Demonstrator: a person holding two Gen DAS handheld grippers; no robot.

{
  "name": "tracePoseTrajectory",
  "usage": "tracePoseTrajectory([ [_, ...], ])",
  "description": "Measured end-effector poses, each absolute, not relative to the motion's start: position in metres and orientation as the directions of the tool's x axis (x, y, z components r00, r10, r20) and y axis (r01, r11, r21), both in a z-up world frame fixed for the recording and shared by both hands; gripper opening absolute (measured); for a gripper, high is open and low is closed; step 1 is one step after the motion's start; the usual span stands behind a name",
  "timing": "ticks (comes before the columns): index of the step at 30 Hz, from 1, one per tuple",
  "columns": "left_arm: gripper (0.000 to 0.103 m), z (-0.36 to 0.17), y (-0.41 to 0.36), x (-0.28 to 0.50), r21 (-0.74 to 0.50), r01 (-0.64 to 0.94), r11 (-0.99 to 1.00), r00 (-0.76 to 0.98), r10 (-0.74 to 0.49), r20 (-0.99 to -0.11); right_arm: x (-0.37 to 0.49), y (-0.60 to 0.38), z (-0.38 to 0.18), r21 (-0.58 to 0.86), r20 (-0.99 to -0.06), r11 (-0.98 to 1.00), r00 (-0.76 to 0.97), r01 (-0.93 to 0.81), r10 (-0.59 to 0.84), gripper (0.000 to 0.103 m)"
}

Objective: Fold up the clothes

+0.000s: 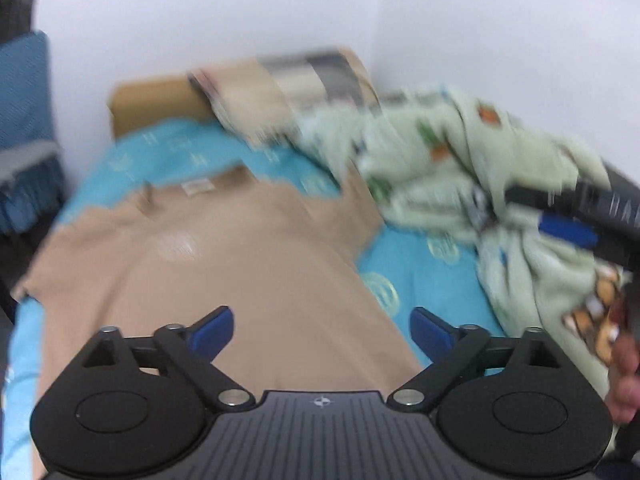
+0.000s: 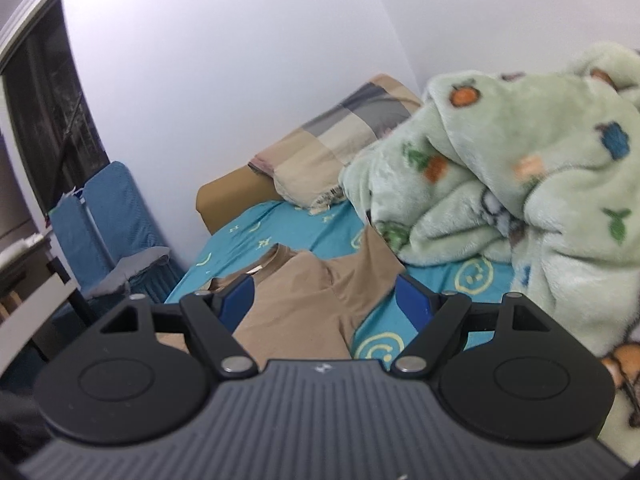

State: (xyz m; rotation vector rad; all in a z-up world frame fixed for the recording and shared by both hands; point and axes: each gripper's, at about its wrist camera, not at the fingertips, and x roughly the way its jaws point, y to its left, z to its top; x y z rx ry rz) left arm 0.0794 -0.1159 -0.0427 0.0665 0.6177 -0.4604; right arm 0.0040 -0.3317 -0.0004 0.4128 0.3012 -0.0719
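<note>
Tan T-shirt [image 1: 224,256] lay spread flat on the blue bedsheet [image 1: 420,276], neck opening toward the pillow [image 2: 340,152] and the wall, one sleeve reaching out toward the green blanket [image 2: 520,184] heaped on the right side of the bed. I could find no fold in it: body and both shoulders looked fully open, so I judged the task to be at its start, with all folds left to do. Left gripper [image 1: 322,330] hung above the lower body of the shirt, jaws spread wide, nothing between them. Right gripper [image 2: 325,304] hovered over the shirt's right shoulder and sleeve, jaws likewise apart and empty; in the left view it showed against the blanket, well blurred. I noted that the sleeve end lay just beside, perhaps under, the blanket edge; I could not tell which. I judged the sleeves to be the likely first fold, then the body.
</note>
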Motion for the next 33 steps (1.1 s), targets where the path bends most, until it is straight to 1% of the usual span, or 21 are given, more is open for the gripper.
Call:
tracePoseTrajectory([
  [3, 0.099, -0.039, -0.098, 0.075, -0.077, 0.392, 0.917, 0.775, -0.374, -0.509, 0.008, -0.315, -0.003, 0.348, -0.297, 0.93, 0.955, 0.118, -0.01, 0.079],
  [7, 0.099, -0.042, -0.075, 0.075, -0.156, 0.334, 0.93, 0.78, -0.365, -0.509, 0.015, -0.293, -0.008, 0.276, -0.308, 0.957, 0.952, 0.095, -0.006, 0.079],
  [11, 0.099, -0.041, -0.063, 0.075, -0.171, 0.308, 0.936, 0.773, -0.35, -0.528, 0.019, -0.284, -0.01, 0.266, -0.302, 0.961, 0.953, 0.075, 0.009, 0.079],
  [15, 0.099, -0.044, -0.058, 0.073, -0.194, 0.296, 0.935, 0.771, -0.354, -0.53, 0.02, -0.274, -0.011, 0.207, -0.294, 0.975, 0.956, 0.076, -0.012, 0.079],
  [17, 0.099, -0.045, -0.057, 0.073, -0.199, 0.287, 0.937, 0.77, -0.35, -0.534, 0.02, -0.27, -0.012, 0.202, -0.299, 0.977, 0.954, 0.063, 0.0, 0.079],
  [18, 0.099, -0.046, -0.056, 0.072, -0.199, 0.283, 0.938, 0.772, -0.346, -0.533, 0.021, -0.269, -0.013, 0.207, -0.301, 0.977, 0.954, 0.056, 0.009, 0.076],
  [20, 0.099, -0.046, -0.055, 0.071, -0.199, 0.274, 0.941, 0.778, -0.338, -0.529, 0.022, -0.267, -0.015, 0.219, -0.305, 0.975, 0.952, 0.045, 0.025, 0.075],
  [25, 0.099, -0.048, -0.052, 0.071, -0.214, 0.245, 0.945, 0.781, -0.324, -0.534, 0.03, -0.274, -0.024, 0.302, -0.322, 0.951, 0.946, 0.066, 0.037, 0.076],
  [28, 0.099, -0.052, -0.052, 0.072, -0.212, 0.228, 0.95, 0.782, -0.308, -0.542, 0.038, -0.285, -0.032, 0.405, -0.34, 0.912, 0.937, 0.067, 0.082, 0.077],
  [33, 0.099, -0.06, -0.052, 0.076, -0.203, 0.208, 0.957, 0.77, -0.288, -0.57, 0.062, -0.311, -0.054, 0.55, -0.386, 0.822, 0.918, 0.148, 0.094, 0.078],
])
